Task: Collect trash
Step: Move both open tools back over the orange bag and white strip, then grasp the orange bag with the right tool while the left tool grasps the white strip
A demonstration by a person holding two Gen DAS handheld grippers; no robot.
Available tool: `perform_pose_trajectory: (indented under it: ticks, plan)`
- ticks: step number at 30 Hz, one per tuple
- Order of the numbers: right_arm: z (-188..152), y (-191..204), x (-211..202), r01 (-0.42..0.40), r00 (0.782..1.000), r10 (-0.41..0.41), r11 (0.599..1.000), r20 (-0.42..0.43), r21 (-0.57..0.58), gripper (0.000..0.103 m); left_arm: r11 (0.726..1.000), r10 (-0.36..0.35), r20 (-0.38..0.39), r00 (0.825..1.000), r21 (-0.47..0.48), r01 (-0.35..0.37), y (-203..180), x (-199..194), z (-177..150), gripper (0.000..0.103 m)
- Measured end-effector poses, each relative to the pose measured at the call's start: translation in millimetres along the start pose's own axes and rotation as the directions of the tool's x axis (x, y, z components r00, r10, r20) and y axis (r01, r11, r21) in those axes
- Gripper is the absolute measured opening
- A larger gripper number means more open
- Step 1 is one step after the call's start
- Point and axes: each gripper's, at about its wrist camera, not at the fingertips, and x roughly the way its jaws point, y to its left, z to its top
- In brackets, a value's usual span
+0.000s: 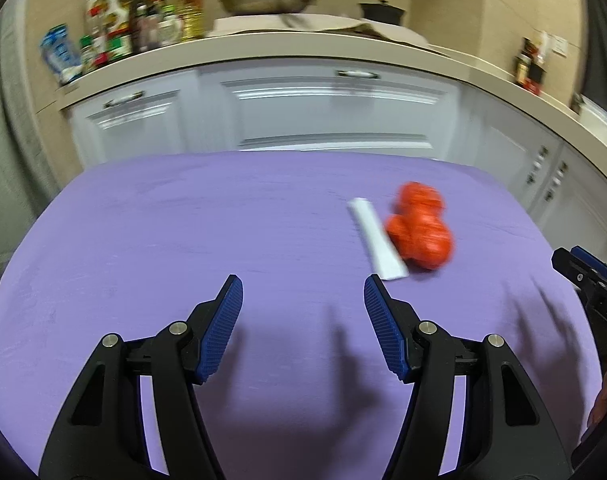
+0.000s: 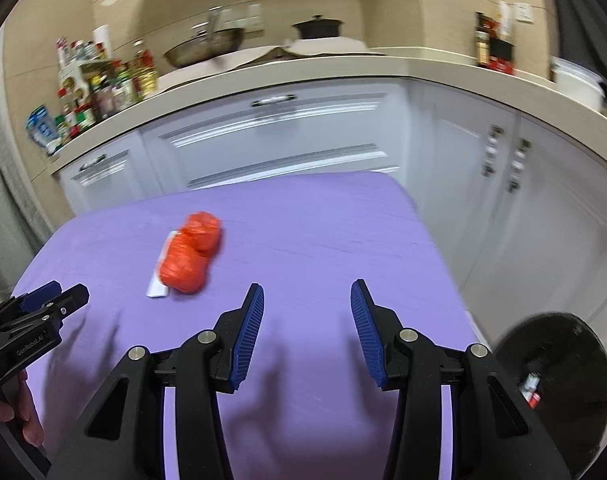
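Nothing grabbed yet: left gripper (image 1: 303, 296) and right gripper (image 2: 307, 300) both spread and empty, red wad (image 1: 419, 228) and white strip (image 1: 377, 238), maybe a wrapper, still on the purple bench (image 1: 183, 240).

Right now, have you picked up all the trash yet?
Not yet. The black bin beside the purple table already has something small inside. Nothing is in hand: the left gripper and right gripper are both open and empty. Still left on the table are the orange crumpled bag and the white paper strip touching it.
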Motion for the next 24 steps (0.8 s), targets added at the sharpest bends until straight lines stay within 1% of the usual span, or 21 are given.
perform_pose_trajectory:
  ticks: [3,4,5,12,17,24]
  plan:
    - [4.5,18.5,13.0,-0.027,1.000,0.027,0.999,-0.012,-0.023,0.047,0.999,0.024,0.000,1.000,-0.027,-0.024,21.4,2.5,0.0,0.062]
    - [5.7,23.7,17.0,-0.034,0.999,0.033,0.999,-0.016,-0.027,0.049,0.999,0.037,-0.002,0.999,-0.037,-0.037,30.7,4.7,0.5,0.063]
    - [7.0,28.9,21.4,-0.041,0.999,0.041,0.999,-0.020,-0.030,0.050,0.998,0.046,-0.004,0.999,-0.043,-0.046,36.2,6.9,0.9,0.068]
    - [15.3,56.4,49.5,-0.078,0.996,0.076,0.996,-0.055,-0.043,0.051,0.993,0.078,-0.018,0.997,-0.087,-0.079,69.1,18.4,4.8,0.068]
    - [20.7,67.7,61.3,-0.081,0.995,0.077,0.996,-0.066,-0.045,0.057,0.992,0.077,-0.024,0.997,-0.100,-0.079,78.6,25.3,7.5,0.068]
    - [22.8,75.7,83.2,-0.070,0.992,0.062,0.995,-0.114,-0.068,0.058,0.993,0.052,-0.034,0.998,-0.106,-0.056,75.0,33.0,9.7,0.068]
